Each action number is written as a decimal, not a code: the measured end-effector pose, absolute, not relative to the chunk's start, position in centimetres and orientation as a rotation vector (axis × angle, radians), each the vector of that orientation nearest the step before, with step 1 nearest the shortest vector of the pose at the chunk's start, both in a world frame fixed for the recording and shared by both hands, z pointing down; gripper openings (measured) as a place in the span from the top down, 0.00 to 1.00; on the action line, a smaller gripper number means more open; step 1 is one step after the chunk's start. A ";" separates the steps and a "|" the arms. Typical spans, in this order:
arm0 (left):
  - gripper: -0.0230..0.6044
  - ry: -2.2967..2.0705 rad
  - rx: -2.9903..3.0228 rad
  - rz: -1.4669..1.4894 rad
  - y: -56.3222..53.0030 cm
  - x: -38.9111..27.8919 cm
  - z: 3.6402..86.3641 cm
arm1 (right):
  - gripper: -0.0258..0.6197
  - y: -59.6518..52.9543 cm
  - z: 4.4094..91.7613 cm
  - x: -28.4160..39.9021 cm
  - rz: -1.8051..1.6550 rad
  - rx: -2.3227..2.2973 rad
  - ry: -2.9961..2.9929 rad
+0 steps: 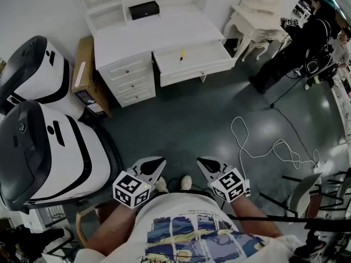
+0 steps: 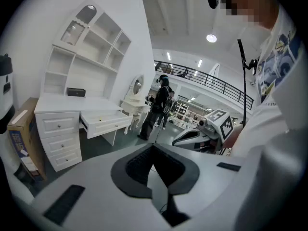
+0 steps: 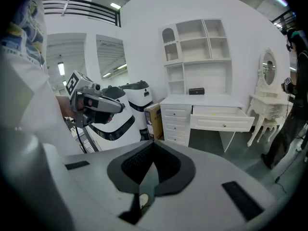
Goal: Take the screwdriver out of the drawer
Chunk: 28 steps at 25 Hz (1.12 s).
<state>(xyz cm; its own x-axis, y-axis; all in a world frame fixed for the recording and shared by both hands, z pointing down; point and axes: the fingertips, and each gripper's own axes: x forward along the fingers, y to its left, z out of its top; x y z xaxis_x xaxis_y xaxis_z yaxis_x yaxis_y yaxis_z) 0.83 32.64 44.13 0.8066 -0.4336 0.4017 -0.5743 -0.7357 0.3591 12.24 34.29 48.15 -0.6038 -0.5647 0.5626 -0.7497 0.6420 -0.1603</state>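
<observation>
I see a yellow screwdriver [image 1: 182, 54], white drawer [image 1: 193, 64], dark grey-green floor [image 1: 192, 119], pale grey left gripper [image 1: 155, 163] and right gripper [image 1: 205, 163] (2 black-and-white patterned cubes [image 1: 131, 189]).

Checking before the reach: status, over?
Left gripper shut, empty; right gripper shut, empty. Screwdriver in open drawer, across the floor. Cable lies right of path.
</observation>
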 end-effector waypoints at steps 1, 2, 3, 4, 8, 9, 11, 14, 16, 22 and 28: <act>0.94 -0.748 2.519 0.407 32.6 1.3 44.1 | 0.92 34.3 48.2 12.6 0.532 1.030 -2.395; 0.94 -0.747 2.519 0.410 32.6 1.7 44.1 | 0.92 34.3 48.2 13.0 0.532 1.029 -2.396; 0.94 -0.745 2.520 0.412 32.5 2.2 44.1 | 0.92 34.2 48.2 13.4 0.532 1.029 -2.396; 0.94 -0.744 2.521 0.414 32.4 2.6 44.0 | 0.92 34.2 48.2 13.8 0.532 1.028 -2.396; 0.94 -0.742 2.525 0.426 32.2 4.5 43.9 | 0.92 33.9 48.4 15.5 0.535 1.026 -2.401; 0.94 -0.742 2.525 0.430 32.1 4.9 43.9 | 0.92 33.9 48.5 15.9 0.538 1.026 -2.402; 0.94 -0.748 2.526 0.441 31.9 5.8 43.9 | 0.92 33.7 48.7 16.8 0.550 1.021 -2.407; 0.94 -0.773 2.535 0.465 31.4 6.8 43.8 | 0.92 33.5 49.5 17.8 0.585 1.003 -2.416; 0.94 -0.799 2.538 0.482 31.0 7.1 43.8 | 0.92 33.2 50.2 18.2 0.602 0.990 -2.418; 0.94 -0.839 2.508 0.510 29.1 6.1 45.1 | 0.92 31.3 51.9 18.0 0.639 0.986 -2.417; 0.94 -0.785 2.536 0.471 22.5 3.9 46.8 | 0.91 24.5 53.5 16.2 0.633 1.056 -2.348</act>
<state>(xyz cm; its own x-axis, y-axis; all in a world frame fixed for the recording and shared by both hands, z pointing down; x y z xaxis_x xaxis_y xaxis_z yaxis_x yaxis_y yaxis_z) 3.85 22.46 46.82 0.7803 -0.4459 0.4384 -0.5966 -0.7409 0.3084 16.21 24.53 53.48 -0.5838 -0.5516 0.5958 -0.7762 0.5943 -0.2103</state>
